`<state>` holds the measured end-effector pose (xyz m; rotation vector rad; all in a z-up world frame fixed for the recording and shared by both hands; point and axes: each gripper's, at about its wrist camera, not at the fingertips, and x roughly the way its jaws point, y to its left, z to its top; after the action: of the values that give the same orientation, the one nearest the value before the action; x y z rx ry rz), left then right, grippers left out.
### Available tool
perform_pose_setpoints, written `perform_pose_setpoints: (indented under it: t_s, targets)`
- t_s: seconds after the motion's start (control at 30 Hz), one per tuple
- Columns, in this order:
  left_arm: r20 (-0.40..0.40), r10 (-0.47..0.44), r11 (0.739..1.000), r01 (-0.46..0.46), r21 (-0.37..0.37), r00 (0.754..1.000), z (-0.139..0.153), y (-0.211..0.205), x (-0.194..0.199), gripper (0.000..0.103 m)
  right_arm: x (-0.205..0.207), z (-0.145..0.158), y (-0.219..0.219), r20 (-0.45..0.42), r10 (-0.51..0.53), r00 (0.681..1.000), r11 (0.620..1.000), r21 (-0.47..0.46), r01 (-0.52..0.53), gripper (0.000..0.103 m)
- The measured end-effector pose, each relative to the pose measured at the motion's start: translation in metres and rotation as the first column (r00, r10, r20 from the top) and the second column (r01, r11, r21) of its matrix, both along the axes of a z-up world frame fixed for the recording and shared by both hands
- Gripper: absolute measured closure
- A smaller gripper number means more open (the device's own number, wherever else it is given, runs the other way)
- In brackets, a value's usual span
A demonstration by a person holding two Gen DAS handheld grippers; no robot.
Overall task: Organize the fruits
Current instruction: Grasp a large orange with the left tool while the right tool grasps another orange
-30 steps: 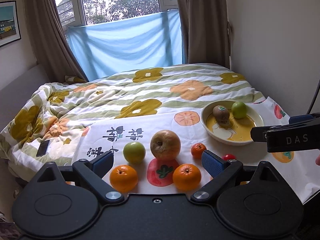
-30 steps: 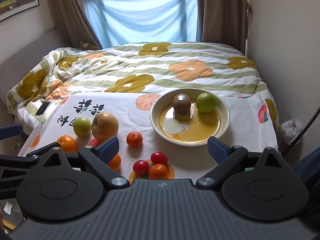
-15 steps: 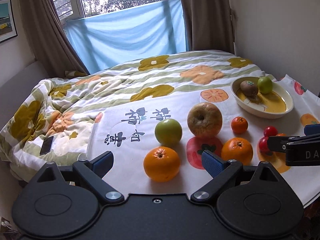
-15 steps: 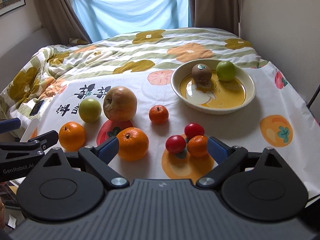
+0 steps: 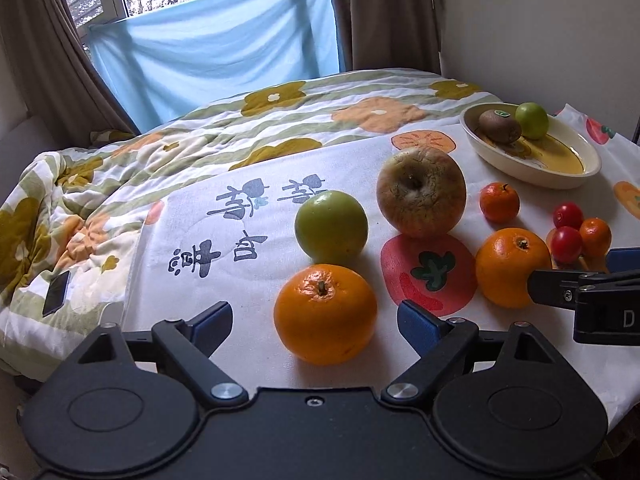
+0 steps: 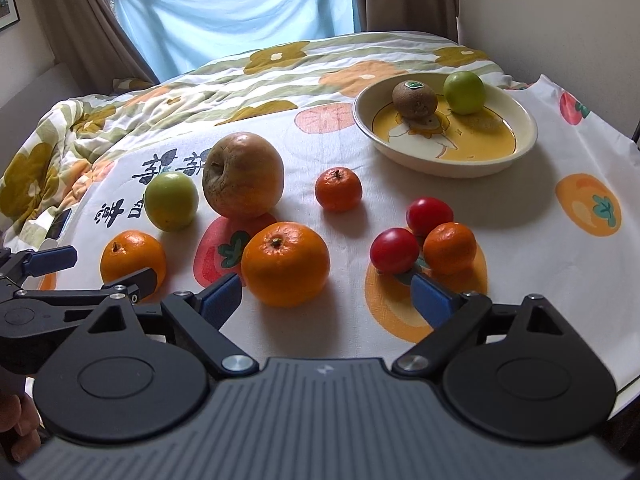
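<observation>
Beyond both my pairs of jaws spreads the flowered quilt [image 5: 280, 120], and over its near part lies the white printed cloth [image 6: 540, 248] that carries all the fruit.

Far ahead and to the right of my right gripper [image 6: 326, 294] sits the shallow yellow dish [image 6: 516, 148]; a kiwi [image 6: 414, 98] and a small green fruit [image 6: 464, 92] lie in it, side by side, the kiwi's sticker turned up.

The big russet apple [image 5: 421, 192] stands ahead of my left gripper [image 5: 316, 322], a little to its right, stem hollow tipped toward me. It is round, so I can name no long axis. A green apple [image 5: 331, 227] stands just left of it.

My left jaws have just been closing a little yet stand wide apart — the near orange [image 5: 325, 314] sits between my blue pads, stem up, and neither pad presses on it.

My right jaws are spread wide too, gripping nothing. The second orange [image 6: 286, 263] sits just ahead of my left-hand pad [image 6: 222, 294], stem up and leaning slightly left.

A small mandarin [image 6: 339, 189] lies further ahead, alone. Just beyond my right-hand pad huddle two red tomatoes [image 6: 394, 250] and another small mandarin [image 6: 450, 248], touching one another.
</observation>
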<state>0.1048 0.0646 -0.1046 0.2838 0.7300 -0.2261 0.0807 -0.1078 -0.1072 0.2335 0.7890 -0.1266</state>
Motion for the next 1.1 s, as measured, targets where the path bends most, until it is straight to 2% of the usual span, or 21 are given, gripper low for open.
perform_pose_setpoints:
  t_s: [0.07,0.13,0.23,0.33,0.43,0.5,0.77,1.1]
  targets:
    - [-0.012,-0.012,1.0,0.012,-0.001,1.0,-0.002,-0.001,0.003,0.018,0.002,-0.002,0.0,-0.003,-0.012,1.0,1.0,0.01,0.012,0.0]
    - [-0.026,-0.026,1.0,0.026,-0.002,0.999,-0.006,-0.002,0.007,0.019,0.004,-0.004,0.0,-0.004,-0.022,1.0,1.0,0.016,0.022,0.0]
    - [-0.045,-0.039,0.999,0.038,-0.014,0.998,-0.009,-0.001,0.012,0.03,0.005,-0.005,0.001,-0.006,-0.029,1.0,0.999,0.025,0.029,0.0]
    - [-0.064,-0.04,0.999,0.039,-0.012,0.997,-0.013,0.0,0.016,0.035,0.006,-0.006,0.002,-0.006,-0.03,1.0,0.999,0.028,0.031,0.0]
    - [-0.076,-0.039,0.999,0.036,-0.039,0.996,-0.013,0.006,0.018,0.036,0.008,-0.006,0.003,-0.005,-0.03,1.0,0.999,0.032,0.03,0.0]
    - [-0.08,-0.04,0.998,0.037,-0.048,0.996,-0.012,0.007,0.018,0.036,0.01,-0.007,0.005,-0.009,-0.024,1.0,0.999,0.038,0.024,0.007]
    - [-0.082,-0.045,0.998,0.042,-0.036,0.996,-0.011,0.008,0.014,0.037,0.018,-0.011,0.01,-0.02,-0.004,1.0,1.0,0.031,0.005,0.015]
    - [-0.088,-0.026,0.999,0.023,-0.029,0.996,-0.011,0.012,0.007,0.037,0.03,-0.015,0.016,-0.02,0.035,0.999,0.999,0.015,-0.034,0.02]
